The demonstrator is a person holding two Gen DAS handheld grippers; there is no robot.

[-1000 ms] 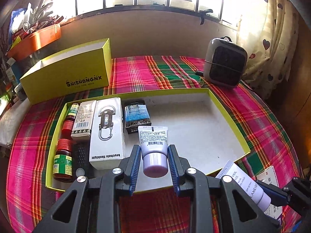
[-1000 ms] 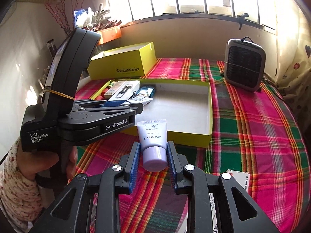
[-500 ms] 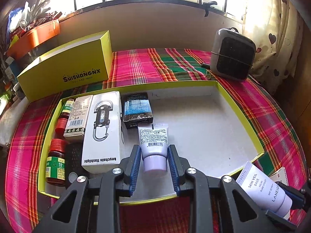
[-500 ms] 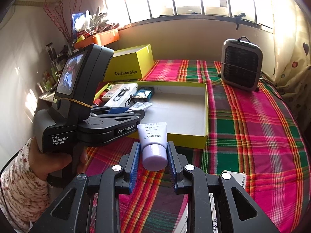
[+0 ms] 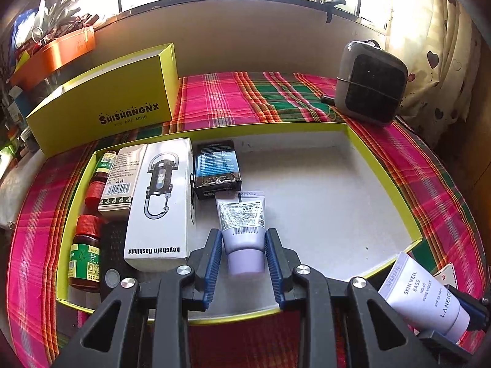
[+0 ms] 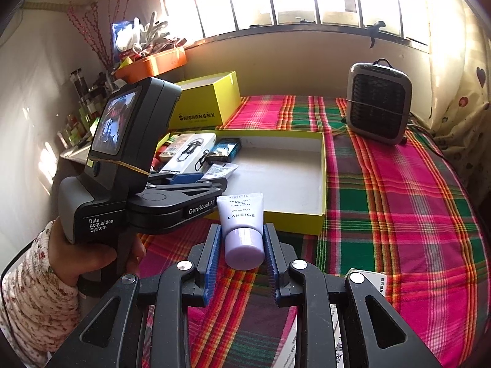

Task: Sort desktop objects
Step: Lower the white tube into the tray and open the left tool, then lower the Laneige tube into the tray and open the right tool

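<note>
Two tools each grip a lilac tube: the left tool [image 5: 244, 247] holds its tube [image 5: 242, 224] over the yellow tray [image 5: 383, 165], the right tool [image 6: 242, 247] holds its tube [image 6: 242, 227] just outside it.

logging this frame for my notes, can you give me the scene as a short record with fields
left hand-held gripper: shut on lilac tube, barcode side up, over the tray
right hand-held gripper: shut on Laneige tube, above the plaid cloth, outside the tray
yellow tray: left part filled, right part bare
in tray: keychain flashlight box, barcode box, black and blue pack, two red-capped bottles
behind tray: yellow Shishangnx box, small heater
</note>
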